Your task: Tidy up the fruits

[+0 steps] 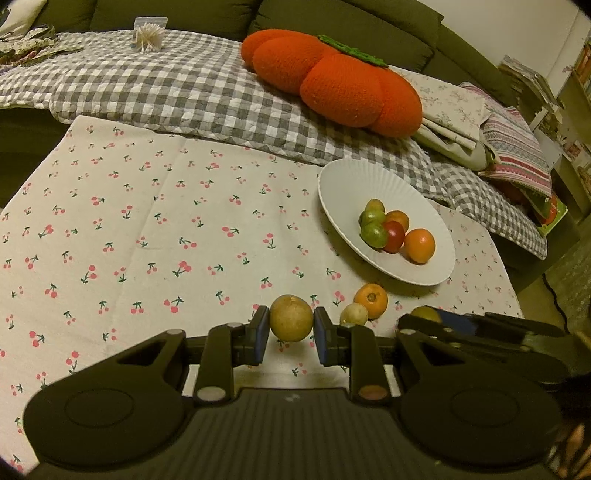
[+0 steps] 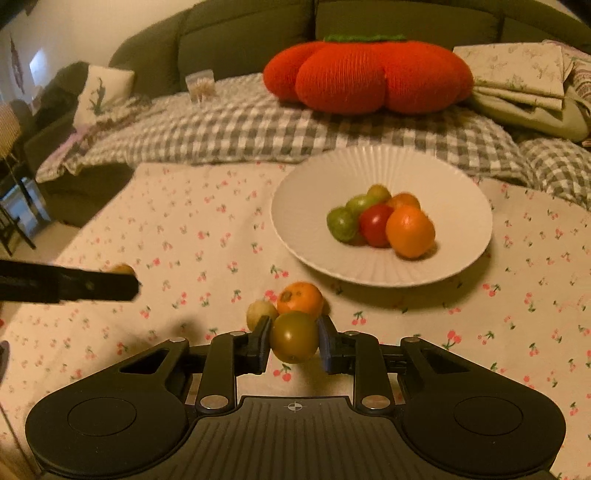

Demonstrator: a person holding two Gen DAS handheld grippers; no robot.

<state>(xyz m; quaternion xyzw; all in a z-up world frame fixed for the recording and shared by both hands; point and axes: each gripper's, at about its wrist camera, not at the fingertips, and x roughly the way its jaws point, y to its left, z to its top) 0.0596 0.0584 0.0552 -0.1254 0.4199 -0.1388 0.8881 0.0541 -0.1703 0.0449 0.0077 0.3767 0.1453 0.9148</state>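
My left gripper (image 1: pixel 291 332) is shut on a round yellow-brown fruit (image 1: pixel 291 322), held just above the cherry-print tablecloth (image 1: pixel 166 229). My right gripper (image 2: pixel 293 341) is shut on an olive-green fruit (image 2: pixel 294 336), also lifted off the cloth. On the cloth beyond lie an orange fruit (image 2: pixel 300 301) and a small pale yellow fruit (image 2: pixel 260 312), side by side. The white ribbed plate (image 2: pixel 384 170) farther back holds several fruits: green ones, a red one (image 2: pixel 375 225) and an orange (image 2: pixel 410 230). In the left wrist view the right gripper (image 1: pixel 480 328) shows at the lower right.
A large orange pumpkin-shaped cushion (image 1: pixel 332 77) lies on a grey checked blanket (image 1: pixel 166 85) on the sofa behind the table. Folded cloths (image 1: pixel 461 110) are stacked at the right. A clear tub of cotton swabs (image 1: pixel 149 34) stands on the blanket. The left gripper's finger (image 2: pixel 74 286) reaches in from the left.
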